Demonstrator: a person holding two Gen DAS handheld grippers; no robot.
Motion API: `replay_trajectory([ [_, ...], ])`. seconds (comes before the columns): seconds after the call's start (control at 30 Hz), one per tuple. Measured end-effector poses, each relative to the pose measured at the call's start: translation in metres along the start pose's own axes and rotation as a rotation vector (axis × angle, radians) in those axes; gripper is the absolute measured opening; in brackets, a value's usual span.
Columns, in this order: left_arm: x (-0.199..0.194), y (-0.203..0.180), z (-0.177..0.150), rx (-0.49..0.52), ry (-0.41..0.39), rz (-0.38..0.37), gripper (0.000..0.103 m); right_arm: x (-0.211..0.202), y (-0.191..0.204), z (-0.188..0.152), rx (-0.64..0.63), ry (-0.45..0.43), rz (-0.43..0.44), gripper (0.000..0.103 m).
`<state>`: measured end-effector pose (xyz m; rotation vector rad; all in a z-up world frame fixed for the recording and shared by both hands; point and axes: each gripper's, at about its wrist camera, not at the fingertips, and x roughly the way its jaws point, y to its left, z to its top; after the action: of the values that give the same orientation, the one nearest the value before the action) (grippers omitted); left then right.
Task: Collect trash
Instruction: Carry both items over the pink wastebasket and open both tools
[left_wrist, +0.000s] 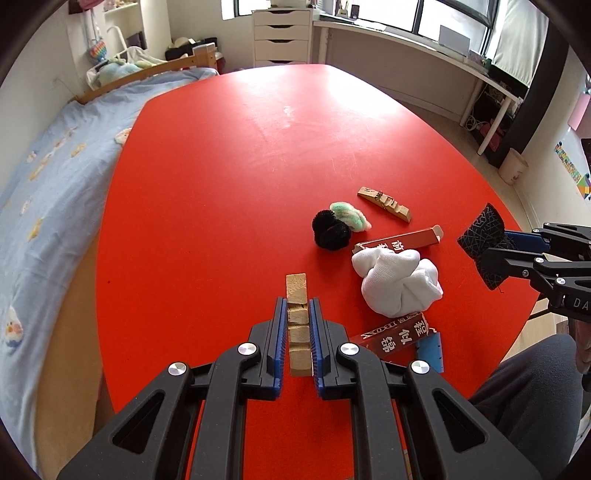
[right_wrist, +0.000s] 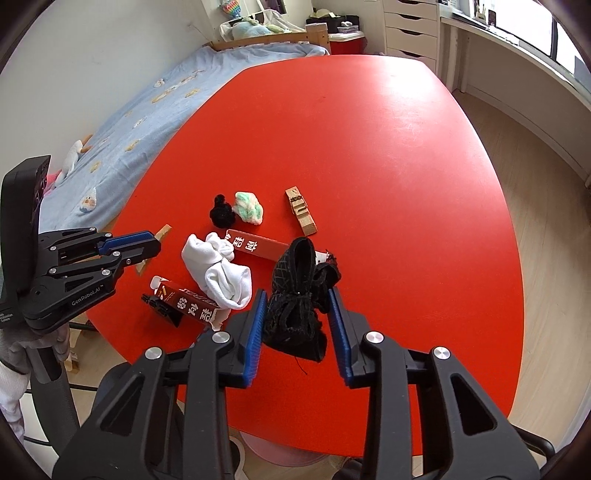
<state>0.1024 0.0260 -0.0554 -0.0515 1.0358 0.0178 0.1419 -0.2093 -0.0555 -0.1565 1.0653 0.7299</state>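
Note:
My left gripper (left_wrist: 298, 306) is shut on a notched wooden strip (left_wrist: 297, 295), held over the red table (left_wrist: 229, 177). My right gripper (right_wrist: 297, 299) holds a black patterned sock (right_wrist: 295, 295) between its fingers; it also shows in the left wrist view (left_wrist: 484, 240). On the table lie a white sock bundle (right_wrist: 218, 269), two red boxes with white characters (right_wrist: 258, 245) (right_wrist: 188, 302), a black fuzzy ball (right_wrist: 221, 214), a green-white fuzzy ball (right_wrist: 249, 206) and a second wooden piece (right_wrist: 301, 210).
A bed with a blue cover (left_wrist: 48, 177) runs along the table's left side. A white drawer unit (left_wrist: 282, 37) and a long white desk (left_wrist: 406, 48) stand at the back. A small bin (left_wrist: 513, 166) sits on the floor at right.

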Motion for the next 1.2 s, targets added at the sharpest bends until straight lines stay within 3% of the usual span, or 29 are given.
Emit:
replay_trajectory([
  [0.6,-0.086,-0.041,-0.051,0.037,-0.121,-0.074,0.012,-0.074,0.033,-0.061,-0.118,-0.082,-0.006,0.033],
  [1.2,-0.078,-0.088,-0.11,0.06,-0.041,-0.186,0.012,-0.077,0.042,-0.129,-0.122,0.004,0.048,0.033],
])
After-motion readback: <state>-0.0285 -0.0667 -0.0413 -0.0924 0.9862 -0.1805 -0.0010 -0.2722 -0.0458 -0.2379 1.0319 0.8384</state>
